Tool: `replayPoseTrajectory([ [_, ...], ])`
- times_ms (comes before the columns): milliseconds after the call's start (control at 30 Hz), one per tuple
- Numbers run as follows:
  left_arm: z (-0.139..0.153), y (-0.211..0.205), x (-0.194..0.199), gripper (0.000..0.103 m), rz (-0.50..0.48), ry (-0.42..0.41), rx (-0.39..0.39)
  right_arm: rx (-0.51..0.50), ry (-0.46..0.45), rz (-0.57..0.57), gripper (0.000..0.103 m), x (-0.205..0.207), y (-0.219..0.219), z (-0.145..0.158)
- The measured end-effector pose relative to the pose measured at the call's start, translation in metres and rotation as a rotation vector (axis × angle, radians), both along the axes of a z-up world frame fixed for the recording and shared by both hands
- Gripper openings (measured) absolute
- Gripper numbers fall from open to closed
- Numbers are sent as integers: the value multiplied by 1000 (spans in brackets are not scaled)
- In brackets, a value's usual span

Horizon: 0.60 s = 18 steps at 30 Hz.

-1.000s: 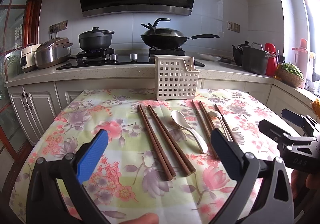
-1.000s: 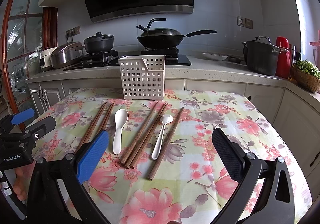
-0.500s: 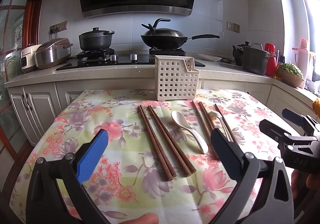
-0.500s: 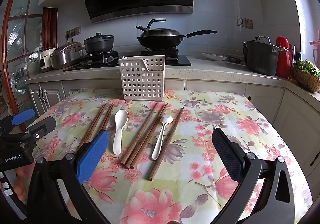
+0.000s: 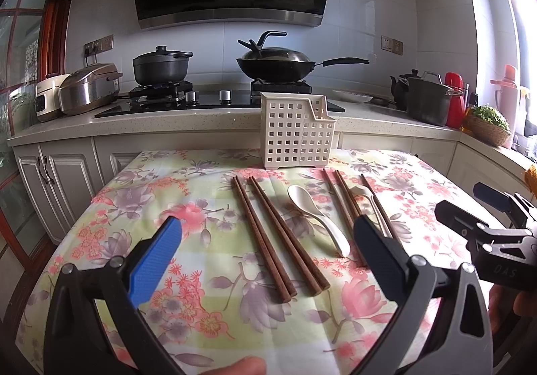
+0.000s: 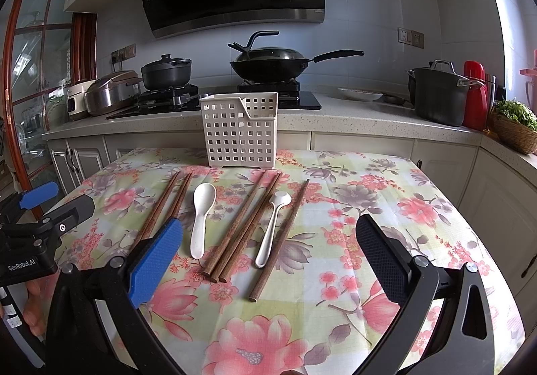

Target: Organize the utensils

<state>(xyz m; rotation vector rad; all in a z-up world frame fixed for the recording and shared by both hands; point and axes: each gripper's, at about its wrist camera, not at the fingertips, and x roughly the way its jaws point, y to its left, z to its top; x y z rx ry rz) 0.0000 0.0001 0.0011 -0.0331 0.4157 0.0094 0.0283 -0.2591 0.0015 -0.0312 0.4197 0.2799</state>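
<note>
A cream perforated utensil basket point(image 5: 297, 137) point(image 6: 241, 133) stands upright at the far edge of a floral tablecloth point(image 5: 188, 274) point(image 6: 352, 207). In front of it lie several brown wooden chopsticks point(image 5: 275, 234) point(image 6: 241, 230) and two white spoons, a wide one point(image 5: 315, 214) point(image 6: 201, 214) and a slimmer one point(image 6: 272, 227), partly hidden by a fingertip in the left wrist view point(image 5: 367, 199). My left gripper point(image 5: 268, 254) is open and empty above the near table. My right gripper point(image 6: 268, 254) is open and empty, to the right of the left one.
Behind the table runs a counter with a hob, a black pot point(image 5: 161, 68), a wok point(image 5: 278, 63), rice cookers point(image 5: 87, 88) and, at the right, a dark stockpot point(image 6: 439, 93), a red flask point(image 6: 475, 95) and a basket of greens point(image 6: 517, 125).
</note>
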Motion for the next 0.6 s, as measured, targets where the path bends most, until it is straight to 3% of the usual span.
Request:
replayPoseTrajectory([
  [600, 1, 4, 1, 99, 3, -3, 0, 1, 0, -1, 97, -1, -1, 0],
])
